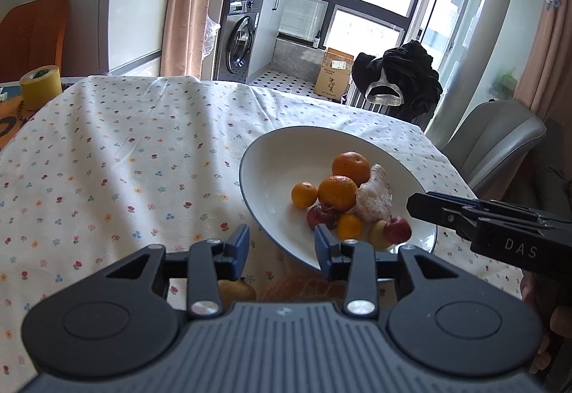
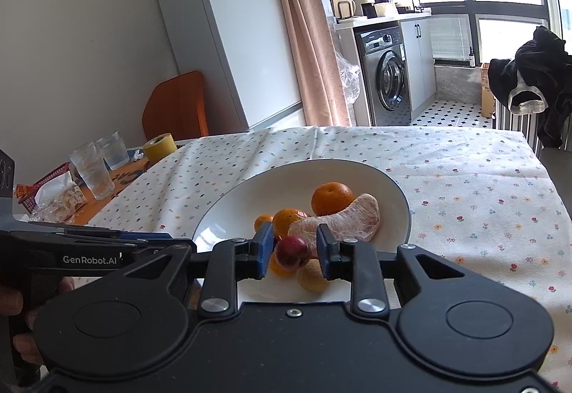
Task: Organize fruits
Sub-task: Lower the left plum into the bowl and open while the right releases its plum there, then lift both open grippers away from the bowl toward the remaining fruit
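Observation:
A white plate (image 1: 271, 175) on the flowered tablecloth holds several oranges (image 1: 338, 193), a peeled pomelo piece (image 1: 373, 196), small red fruits (image 1: 397, 229) and a yellow fruit (image 1: 377, 235). My left gripper (image 1: 282, 246) is open and empty at the plate's near rim. A pear-like fruit (image 1: 237, 291) and an orange net (image 1: 300, 287) lie under it. My right gripper (image 2: 292, 252) is open just above the plate, with a small red fruit (image 2: 291, 252) between its fingers and a gap to the right finger; the pomelo piece (image 2: 343, 219) lies beyond. It shows from the side in the left wrist view (image 1: 414, 205).
A yellow tape roll (image 2: 159, 146), two glasses (image 2: 91, 171) and a snack basket (image 2: 53, 189) stand at the table's far left. An orange chair (image 2: 178, 103), a grey chair (image 1: 500, 139) and a rack with black clothing (image 1: 397, 78) surround the table.

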`<state>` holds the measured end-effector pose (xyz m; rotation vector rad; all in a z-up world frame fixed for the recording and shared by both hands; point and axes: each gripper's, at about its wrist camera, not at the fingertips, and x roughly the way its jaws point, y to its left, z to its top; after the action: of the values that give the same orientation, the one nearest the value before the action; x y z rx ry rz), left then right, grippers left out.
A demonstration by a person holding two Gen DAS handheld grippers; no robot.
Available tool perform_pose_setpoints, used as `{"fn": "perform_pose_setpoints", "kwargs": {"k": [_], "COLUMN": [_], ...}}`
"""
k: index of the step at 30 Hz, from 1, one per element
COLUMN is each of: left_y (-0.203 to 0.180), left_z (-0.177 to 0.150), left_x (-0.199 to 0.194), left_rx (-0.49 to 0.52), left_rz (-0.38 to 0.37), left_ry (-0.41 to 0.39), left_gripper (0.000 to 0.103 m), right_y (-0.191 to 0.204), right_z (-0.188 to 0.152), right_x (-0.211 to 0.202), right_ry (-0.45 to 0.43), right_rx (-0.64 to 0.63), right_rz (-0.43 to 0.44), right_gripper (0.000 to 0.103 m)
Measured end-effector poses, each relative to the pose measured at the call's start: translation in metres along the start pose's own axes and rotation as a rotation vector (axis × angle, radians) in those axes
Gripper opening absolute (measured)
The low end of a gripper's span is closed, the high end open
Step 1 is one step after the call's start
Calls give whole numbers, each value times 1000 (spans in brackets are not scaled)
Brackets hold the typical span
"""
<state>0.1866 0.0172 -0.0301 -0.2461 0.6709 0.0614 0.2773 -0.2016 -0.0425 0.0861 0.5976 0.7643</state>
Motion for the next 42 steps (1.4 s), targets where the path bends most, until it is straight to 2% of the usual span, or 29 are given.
{"fn": "perform_pose_setpoints", "kwargs": {"k": [2, 8, 10, 12, 14, 24, 28, 42], "left_y": [3, 10, 12, 13, 13, 16, 17, 22], "left_z": [-1, -3, -4, -6, -8, -18, -22, -36], "left_x": [-3, -16, -20, -24, -28, -42, -47, -58], "left_rx": [-6, -15, -18, -17, -16, -10, -8, -3], "left_rz": [5, 15, 21, 30, 37, 44, 45, 44], "left_ry": [-6, -30, -35, -43, -50, -51, -56, -56], "left_gripper": [46, 58, 63, 73, 75, 78, 78, 79], "right_y": [3, 10, 12, 15, 18, 27, 28, 42], "right_z": [-1, -2, -1, -1, -2, -11, -12, -26], "right_x": [-1, -8, -11, -13, -15, -27, -29, -38], "right_ry": [1, -7, -13, -16, -16, -10, -11, 3], "right_rx": [2, 3, -1, -7, -13, -5, -7, -16], "right_rz": [2, -3, -3, -2, -3, -1, 0, 14], "right_gripper": [37, 47, 48, 49, 50, 56, 62, 67]}}
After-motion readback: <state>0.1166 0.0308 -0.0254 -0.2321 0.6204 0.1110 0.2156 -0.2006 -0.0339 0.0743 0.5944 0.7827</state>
